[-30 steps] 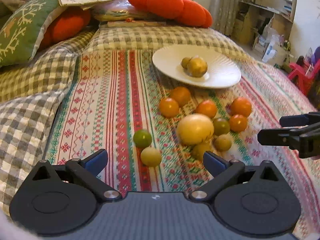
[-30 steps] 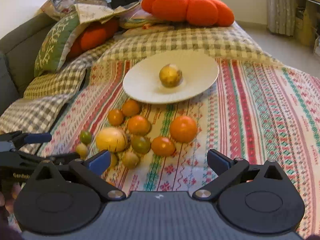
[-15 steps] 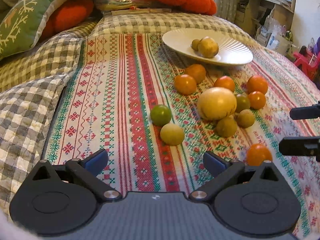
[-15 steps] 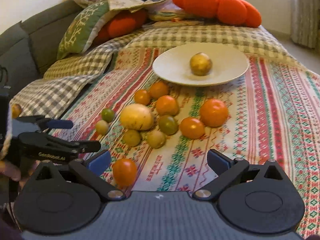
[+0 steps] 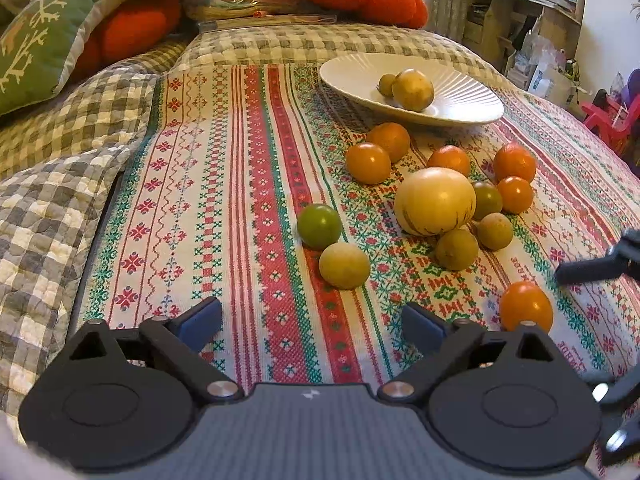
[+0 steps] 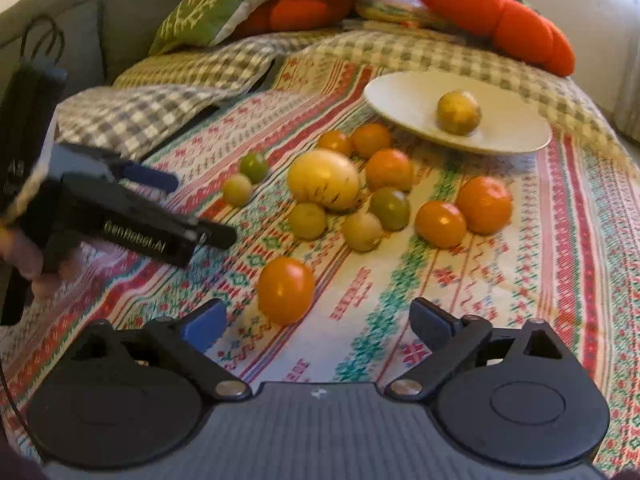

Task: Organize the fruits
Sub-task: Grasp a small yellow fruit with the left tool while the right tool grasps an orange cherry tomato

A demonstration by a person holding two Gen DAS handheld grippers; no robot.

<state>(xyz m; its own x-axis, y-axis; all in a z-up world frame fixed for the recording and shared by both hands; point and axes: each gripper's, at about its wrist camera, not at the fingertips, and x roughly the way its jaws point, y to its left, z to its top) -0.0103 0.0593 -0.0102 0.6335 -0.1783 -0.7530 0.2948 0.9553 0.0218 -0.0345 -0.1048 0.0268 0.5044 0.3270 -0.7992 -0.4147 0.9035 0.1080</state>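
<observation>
Scattered on a striped cloth [image 5: 248, 184] over a soft bed: small orange and green fruits around one big yellow fruit [image 5: 435, 201], with a white plate [image 5: 472, 108] just beyond the cluster

Already on the plate, a yellowish fruit [image 5: 413, 89] with a smaller one touching it on the far side

Apart from the rest and nearest both tools, a lone orange fruit [image 6: 286, 290] [image 5: 526, 306]

Likely light, round, smooth-skinned; probably firm enough for a gentle pinch, yet apt to roll on the yielding cloth and to squirt out of flat pads if caught off-centre

Best taken across the widest part, one pad on each side, squeezed just until it stops slipping; harder and thin skin could bruise or split

Big yellow fruit probably heavier and close to the limit of what the jaws span, so better left for a careful, centred grasp

Right gripper [image 6: 316, 322] wide apart but closing, nothing pressed by the pads; lone orange fruit lying just ahead of the tips, nearer the left pad than the right, not yet between them

Left gripper [image 5: 312, 322] likewise wide and closing, empty, bare cloth between its fingers; closest fruits a pale green one [image 5: 344, 265] and a darker green one [image 5: 319, 226] touching it, a short way ahead

Seen from the right camera, left gripper off to the left, well apart from the lone orange fruit, held by a hand [image 6: 28, 264]

Plate near, so a short carry in prospect
</observation>
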